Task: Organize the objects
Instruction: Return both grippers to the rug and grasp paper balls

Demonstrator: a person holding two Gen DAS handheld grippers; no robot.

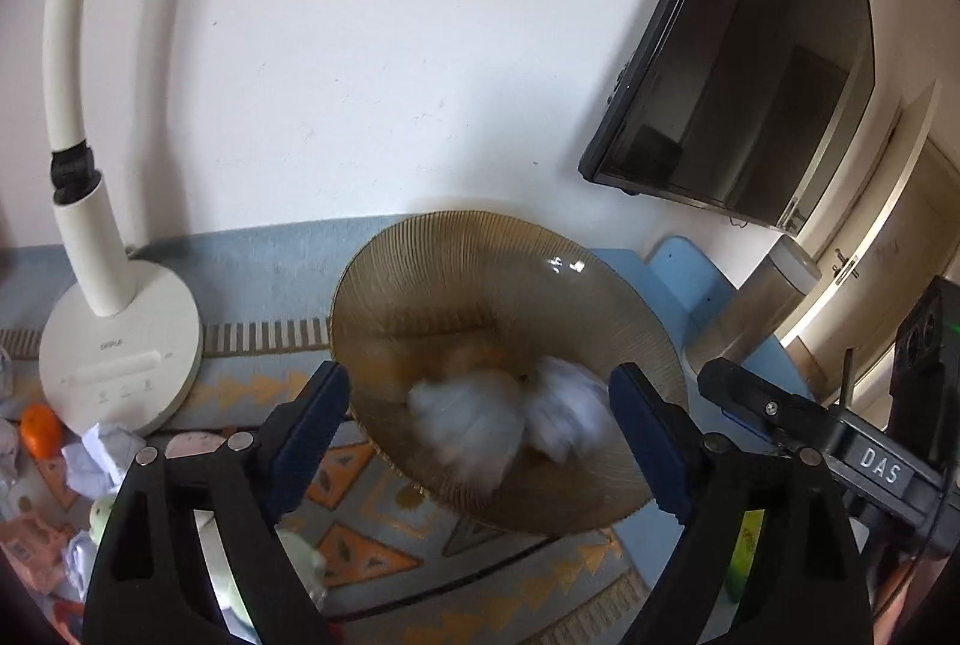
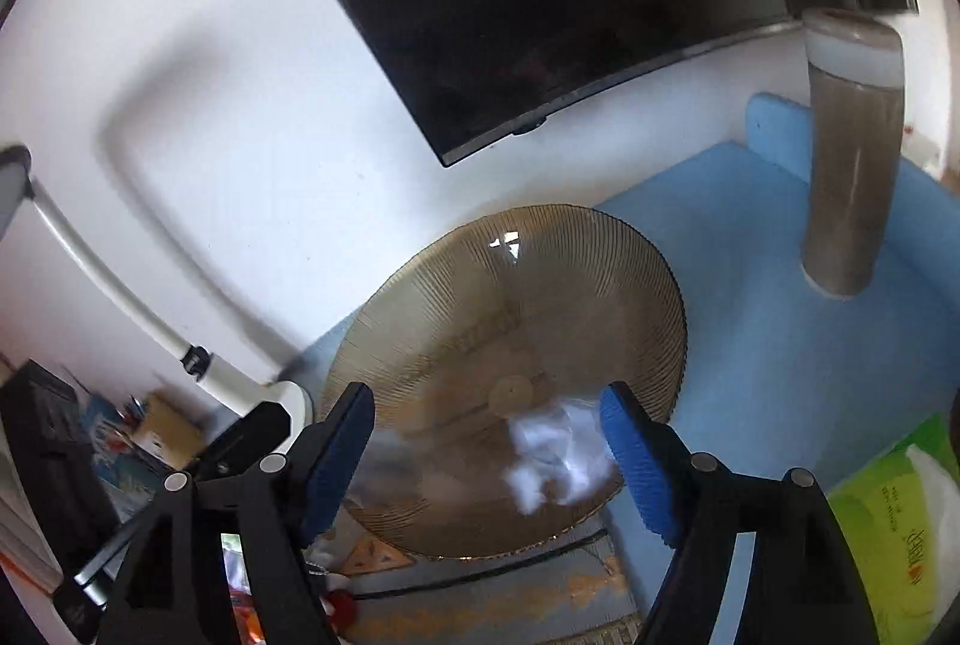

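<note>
And here's the big dark flat screen (image 1: 744, 63), tilted on the white wall well beyond both claws, with the blue desk (image 2: 780, 375) spread beneath it. Ahead of the left claw (image 1: 480, 435) sits the wide amber ribbed glass plate (image 1: 456, 255), resting partly on the patterned grey and orange cloth (image 1: 360, 543). Off to that claw's left stands the cream desk lamp with a round base (image 1: 120, 363), and beyond the right claw (image 2: 486, 456), to its right, a tall brown cylinder with a white cap (image 2: 852, 153) stands upright on the desk. A green tissue packet (image 2: 888, 519) lies just right of the right claw. Now the small stuff: two crumpled white paper balls (image 1: 516, 423), blurred, are over the near part of the plate between the left claw's blue pads; whether they have landed I cannot tell. More crumpled paper (image 1: 102, 453) and a small orange object (image 1: 39, 429) lie low to the left claw's left. Both claws stand wide apart, pads touching nothing.
</note>
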